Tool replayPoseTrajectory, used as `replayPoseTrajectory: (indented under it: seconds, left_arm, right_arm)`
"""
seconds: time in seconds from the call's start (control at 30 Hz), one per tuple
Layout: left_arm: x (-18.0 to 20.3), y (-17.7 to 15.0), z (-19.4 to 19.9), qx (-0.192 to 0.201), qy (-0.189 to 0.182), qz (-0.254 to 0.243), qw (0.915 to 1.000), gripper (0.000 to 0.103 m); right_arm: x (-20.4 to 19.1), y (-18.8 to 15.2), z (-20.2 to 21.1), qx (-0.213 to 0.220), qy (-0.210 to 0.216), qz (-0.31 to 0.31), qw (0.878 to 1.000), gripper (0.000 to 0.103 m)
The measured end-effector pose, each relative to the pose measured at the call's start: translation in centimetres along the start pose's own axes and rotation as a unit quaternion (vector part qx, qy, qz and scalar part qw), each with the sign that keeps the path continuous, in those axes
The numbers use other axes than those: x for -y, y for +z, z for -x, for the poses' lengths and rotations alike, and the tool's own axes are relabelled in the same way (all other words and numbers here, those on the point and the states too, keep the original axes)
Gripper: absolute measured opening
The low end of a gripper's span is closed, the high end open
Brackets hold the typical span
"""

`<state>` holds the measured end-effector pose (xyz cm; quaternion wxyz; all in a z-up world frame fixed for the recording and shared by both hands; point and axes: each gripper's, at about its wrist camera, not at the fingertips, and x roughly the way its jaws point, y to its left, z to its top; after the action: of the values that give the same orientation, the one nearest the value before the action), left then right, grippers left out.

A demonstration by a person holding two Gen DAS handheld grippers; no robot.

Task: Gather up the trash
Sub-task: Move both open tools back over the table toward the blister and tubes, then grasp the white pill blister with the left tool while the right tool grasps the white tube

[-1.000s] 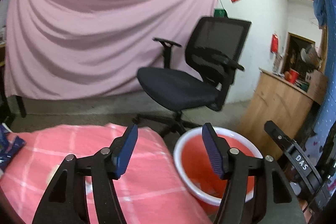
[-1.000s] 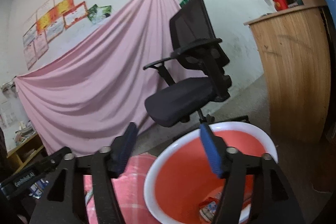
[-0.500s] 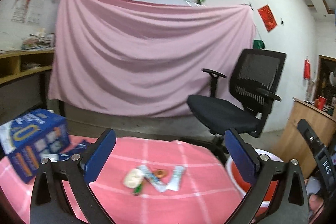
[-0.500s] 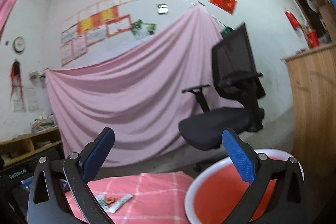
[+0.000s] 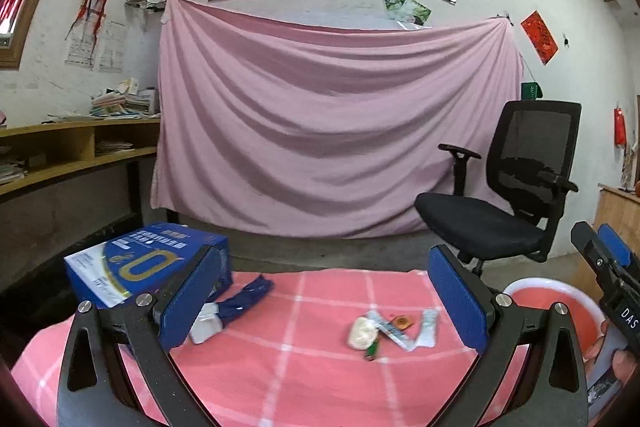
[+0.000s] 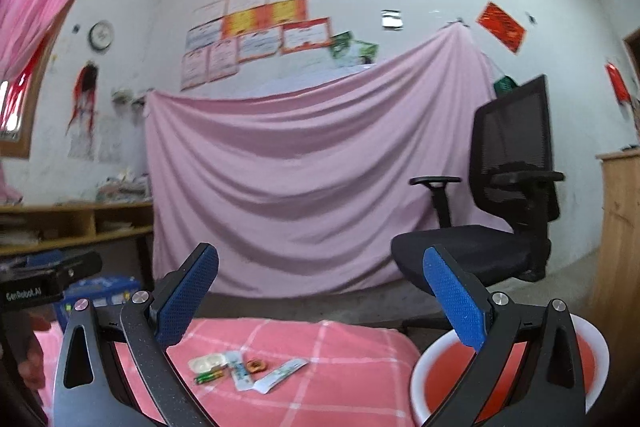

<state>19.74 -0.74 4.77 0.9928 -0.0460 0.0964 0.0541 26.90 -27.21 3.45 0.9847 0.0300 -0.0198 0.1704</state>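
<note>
Both grippers, left (image 5: 324, 301) and right (image 6: 320, 301), fingers spread wide and empty, face the litter cluster (image 5: 390, 331) on the checked cloth (image 5: 300, 367), left of the red basin (image 6: 440, 359). Best practice: descend squarely, pinching one wrapper (image 6: 280, 379) at a time.

Both grippers opened wide – left gripper (image 5: 326, 293), right gripper (image 6: 320, 293).

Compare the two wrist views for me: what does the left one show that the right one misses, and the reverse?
Left wrist only: white charger with blue cable beside the blue box. Right wrist only: the basin's near-full rim; the box is mostly hidden. Both: the trash pile on the pink checked cloth, black chair, each tool open and empty.
</note>
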Motion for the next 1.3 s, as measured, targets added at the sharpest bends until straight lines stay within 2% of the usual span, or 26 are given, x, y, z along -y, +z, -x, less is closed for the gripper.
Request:
replayPoseTrajectory:
  seconds: [0.33,0.53,0.7,0.87,0.97,1.13,1.3]
  left_arm:
    - [-1.8,-1.9,-1.9,-0.037,0.009,-0.003,0.9993,0.101]
    - [-1.9,-2.6,-4.3,-0.079,0.004,-0.025,0.9966,0.101]
    - [-1.1,-3.3,-7.2,-0.134,-0.015,-0.05,0.9896,0.101]
    - [-0.4,-4.2,-10.7,-0.203,-0.036,-0.054,0.9771,0.099]
    - [0.1,-4.8,-12.4,-0.237,-0.051,-0.058,0.9685,0.089]
    - [1.1,-5.9,-15.5,-0.293,-0.081,-0.063,0.9507,0.07]
    - [1.8,-6.3,-17.6,-0.329,-0.104,-0.059,0.9365,0.05]
  right_arm:
    - [-1.6,-1.7,-2.5,-0.069,0.01,0.032,0.997,0.103]
    - [-1.5,-2.8,-4.9,-0.135,0.002,0.032,0.99,0.103]
    - [-1.1,-3.9,-6.9,-0.194,-0.002,0.023,0.981,0.103]
    - [-0.3,-4.8,-8.8,-0.239,-0.005,0.002,0.971,0.103]
    - [0.3,-5.4,-9.9,-0.262,-0.003,-0.02,0.965,0.102]
    - [1.5,-6.7,-12.2,-0.314,0.009,-0.056,0.948,0.081]
    - [1.9,-7.9,-14.0,-0.356,0.026,-0.074,0.931,0.069]
